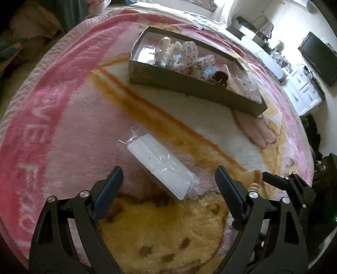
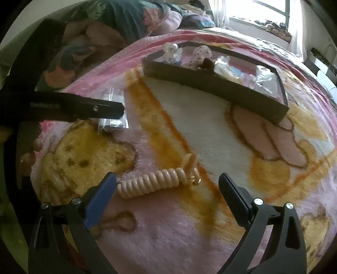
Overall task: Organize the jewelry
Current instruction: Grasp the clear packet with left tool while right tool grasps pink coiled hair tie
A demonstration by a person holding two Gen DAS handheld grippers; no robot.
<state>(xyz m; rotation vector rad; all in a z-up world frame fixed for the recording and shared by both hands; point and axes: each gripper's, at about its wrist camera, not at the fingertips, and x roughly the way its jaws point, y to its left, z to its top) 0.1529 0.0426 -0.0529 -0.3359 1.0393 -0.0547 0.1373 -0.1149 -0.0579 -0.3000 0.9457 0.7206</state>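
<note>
A clear packet holding a white card (image 1: 162, 166) lies on the pink plush blanket (image 1: 73, 126). My left gripper (image 1: 168, 169) hangs just above it, open, one finger to each side, pads not touching it. A peach spiral coil with a small gold ring (image 2: 155, 183) lies ahead of my right gripper (image 2: 167, 175), which is open and empty; the coil's left end is near the left finger. The dark shallow box (image 1: 189, 84) (image 2: 210, 84) behind holds hair clips and small packets. A finger of the left gripper (image 2: 101, 108) crosses over the packet (image 2: 113, 124).
The box sits on a bed spread with the cartoon-print blanket (image 2: 168, 231). Crumpled bedding and pillows (image 2: 126, 19) lie behind, under a bright window (image 2: 263, 10). A dark screen (image 1: 320, 57) and white cabinets (image 1: 303, 90) stand off the bed's right side. The right gripper's finger (image 1: 280, 179) is close by.
</note>
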